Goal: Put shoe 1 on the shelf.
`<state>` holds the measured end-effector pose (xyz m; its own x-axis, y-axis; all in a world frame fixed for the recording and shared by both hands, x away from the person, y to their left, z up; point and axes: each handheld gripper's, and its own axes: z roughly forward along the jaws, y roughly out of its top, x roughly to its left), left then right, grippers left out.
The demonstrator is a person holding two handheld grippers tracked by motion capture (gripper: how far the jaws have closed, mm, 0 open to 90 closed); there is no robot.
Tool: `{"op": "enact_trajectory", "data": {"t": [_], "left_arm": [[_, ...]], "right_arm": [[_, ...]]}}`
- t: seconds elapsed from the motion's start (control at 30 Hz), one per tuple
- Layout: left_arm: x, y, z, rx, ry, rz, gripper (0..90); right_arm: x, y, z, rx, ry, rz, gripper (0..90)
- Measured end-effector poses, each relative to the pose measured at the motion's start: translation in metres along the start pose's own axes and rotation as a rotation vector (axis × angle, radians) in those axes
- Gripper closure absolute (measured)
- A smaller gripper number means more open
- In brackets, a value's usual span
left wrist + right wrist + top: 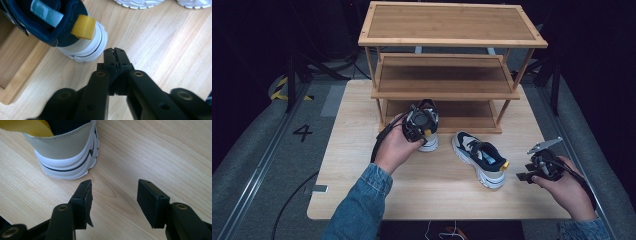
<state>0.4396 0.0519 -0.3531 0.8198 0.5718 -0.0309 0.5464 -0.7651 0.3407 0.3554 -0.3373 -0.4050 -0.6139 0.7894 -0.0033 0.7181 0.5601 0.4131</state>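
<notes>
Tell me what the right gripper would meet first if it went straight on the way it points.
Probably the heel of the sneaker on the table: the open right gripper aims just beside it, so it might only graze it.

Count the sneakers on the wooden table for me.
2. One navy and white sneaker with a yellow heel tab stands at the front of the bamboo shoe rack, behind the left gripper. The other lies mid-table, left of the right gripper.
</notes>
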Motion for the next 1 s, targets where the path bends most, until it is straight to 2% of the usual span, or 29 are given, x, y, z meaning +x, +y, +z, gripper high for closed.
{"op": "enact_trajectory", "data": {"t": [0.23, 0.3, 0.37, 0.5, 0.57, 0.63, 0.8, 0.87, 1.0], "left_arm": [[0.008, 0.006, 0.030, 0.029, 0.004, -0.042, 90.0], [0.011, 0.008, 0.035, 0.052, 0.012, -0.076, 90.0], [0.015, 0.009, 0.039, 0.064, 0.041, -0.096, 90.0], [0.019, 0.010, 0.042, 0.058, 0.054, -0.121, 90.0], [0.023, 0.011, 0.043, 0.048, 0.024, -0.140, 90.0], [0.023, 0.014, 0.042, 0.048, 0.028, -0.127, 90.0], [0.027, 0.020, 0.036, 0.034, 0.022, -0.131, 90.0], [0.028, 0.022, 0.034, 0.025, 0.078, -0.140, 90.0], [0.037, 0.028, 0.035, 0.016, 0.077, -0.152, 90.0]], "right_arm": [[-0.003, -0.003, -0.002, -0.003, -0.002, 0.015, 47.6], [-0.004, -0.005, -0.002, -0.001, -0.002, 0.016, 47.5], [-0.004, -0.006, -0.002, -0.002, 0.001, 0.025, 47.6], [-0.003, -0.008, -0.002, -0.003, 0.004, 0.024, 47.5], [-0.003, -0.011, -0.002, 0.002, -0.002, 0.030, 47.6], [-0.004, -0.013, -0.003, 0.002, -0.005, 0.033, 47.6], [-0.004, -0.018, -0.005, 0.005, -0.012, 0.046, 47.5], [-0.005, -0.021, -0.005, 0.004, -0.013, 0.054, 47.5], [-0.006, -0.024, -0.006, 0.006, -0.016, 0.059, 47.6]]}}
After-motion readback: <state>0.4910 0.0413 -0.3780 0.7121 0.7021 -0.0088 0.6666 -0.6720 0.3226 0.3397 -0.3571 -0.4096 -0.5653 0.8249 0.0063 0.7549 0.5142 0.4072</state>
